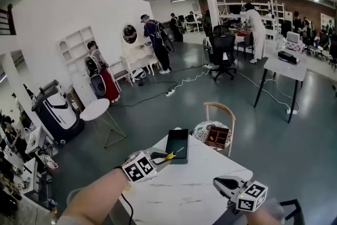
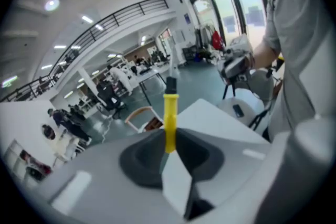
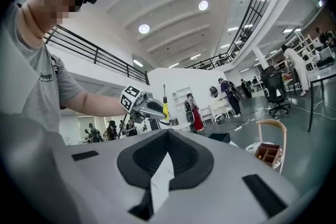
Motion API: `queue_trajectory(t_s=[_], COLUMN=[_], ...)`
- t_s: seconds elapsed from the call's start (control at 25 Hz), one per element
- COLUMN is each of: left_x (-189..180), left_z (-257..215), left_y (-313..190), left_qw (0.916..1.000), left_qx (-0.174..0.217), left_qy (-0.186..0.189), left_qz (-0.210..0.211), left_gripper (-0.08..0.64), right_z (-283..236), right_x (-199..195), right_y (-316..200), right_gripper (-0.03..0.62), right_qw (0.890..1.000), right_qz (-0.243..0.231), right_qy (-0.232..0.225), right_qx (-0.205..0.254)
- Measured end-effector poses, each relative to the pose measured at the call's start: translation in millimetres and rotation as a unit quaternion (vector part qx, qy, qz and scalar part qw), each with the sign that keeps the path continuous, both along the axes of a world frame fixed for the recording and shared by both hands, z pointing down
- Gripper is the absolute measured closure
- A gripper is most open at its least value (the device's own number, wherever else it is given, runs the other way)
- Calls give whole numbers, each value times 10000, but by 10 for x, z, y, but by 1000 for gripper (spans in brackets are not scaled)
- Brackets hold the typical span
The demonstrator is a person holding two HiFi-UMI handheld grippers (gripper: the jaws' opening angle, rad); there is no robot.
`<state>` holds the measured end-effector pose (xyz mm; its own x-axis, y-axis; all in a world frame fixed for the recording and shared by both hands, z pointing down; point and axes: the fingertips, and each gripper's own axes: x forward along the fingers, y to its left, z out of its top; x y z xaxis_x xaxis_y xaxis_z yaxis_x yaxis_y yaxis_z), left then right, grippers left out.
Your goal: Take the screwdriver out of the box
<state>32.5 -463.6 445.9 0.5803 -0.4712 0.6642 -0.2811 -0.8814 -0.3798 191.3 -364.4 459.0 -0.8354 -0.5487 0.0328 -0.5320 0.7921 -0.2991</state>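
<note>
The left tool [image 1: 164, 156] is closed on the screwdriver [image 1: 172, 154]. In the left gripper view, the two pads of the left tool [image 2: 169, 136] pinch the lower end of the yellow handle of the screwdriver [image 2: 170, 113]. The handle runs straight out from the jaws, and the dark shaft continues beyond it.

In the right gripper view, the left tool [image 3: 157, 109] is raised above the surface. The screwdriver [image 3: 165, 105] stands roughly upright in it, shaft uppermost. The screwdriver is clear of the box [image 1: 177, 140], held in the air near the box's near-left edge.

The box is a black, open tray. It rests at the far edge of the white marbled surface [image 1: 184, 187].

The right tool [image 1: 217, 182] is at the near-right corner of the surface, well apart from the box. Its jaws meet at the tips with nothing between them [image 3: 168, 134].

A chair [image 1: 221, 110] stands just beyond the surface.
</note>
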Motion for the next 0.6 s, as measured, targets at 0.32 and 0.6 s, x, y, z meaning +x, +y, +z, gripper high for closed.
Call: queue_trajectory(t_s=[0.32, 0.6], left_x=[-290, -929], left_z=[-100, -237], left_y=[505, 1194], left_qw=[9897, 9792], left_qx=[-206, -234], left_qy=[1402, 2012], left_qz=[-201, -138], left_gripper=[492, 491], right_z=[-102, -334], right_x=[-424, -1046], right_y=[271, 657], right_gripper=[584, 584], right_qw=[9992, 9977], right_qz=[338, 634], right_qy=[185, 207], right_qx=[-38, -96])
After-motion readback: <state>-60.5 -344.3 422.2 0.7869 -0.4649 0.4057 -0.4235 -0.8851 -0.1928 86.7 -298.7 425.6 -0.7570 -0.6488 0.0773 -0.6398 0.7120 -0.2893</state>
